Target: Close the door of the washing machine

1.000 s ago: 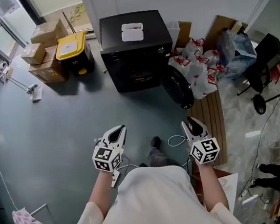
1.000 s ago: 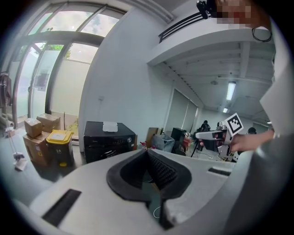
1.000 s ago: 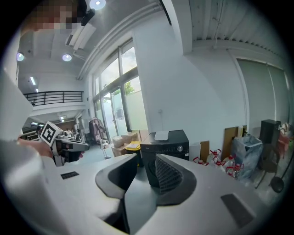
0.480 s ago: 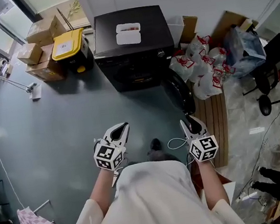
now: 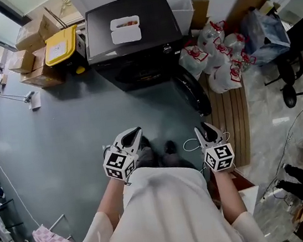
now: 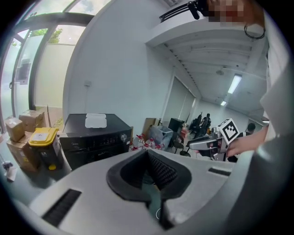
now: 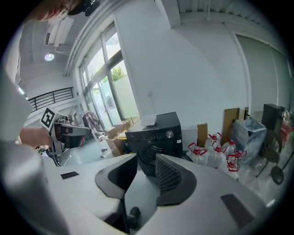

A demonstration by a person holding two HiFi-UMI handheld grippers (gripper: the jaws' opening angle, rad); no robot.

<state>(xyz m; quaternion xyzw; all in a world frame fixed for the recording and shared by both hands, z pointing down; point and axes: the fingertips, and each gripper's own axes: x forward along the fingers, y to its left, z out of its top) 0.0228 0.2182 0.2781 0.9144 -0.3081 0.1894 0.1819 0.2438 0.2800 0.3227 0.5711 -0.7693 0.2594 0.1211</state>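
Nothing done yet: washing machine door hangs open (swung out on our right), well apart from left tongs, closed & empty, and right tongs, parted, empty.

Black washing machine, yellow bin lid, grey floor

Cluttered storeroom: cardboard boxes, jugs.
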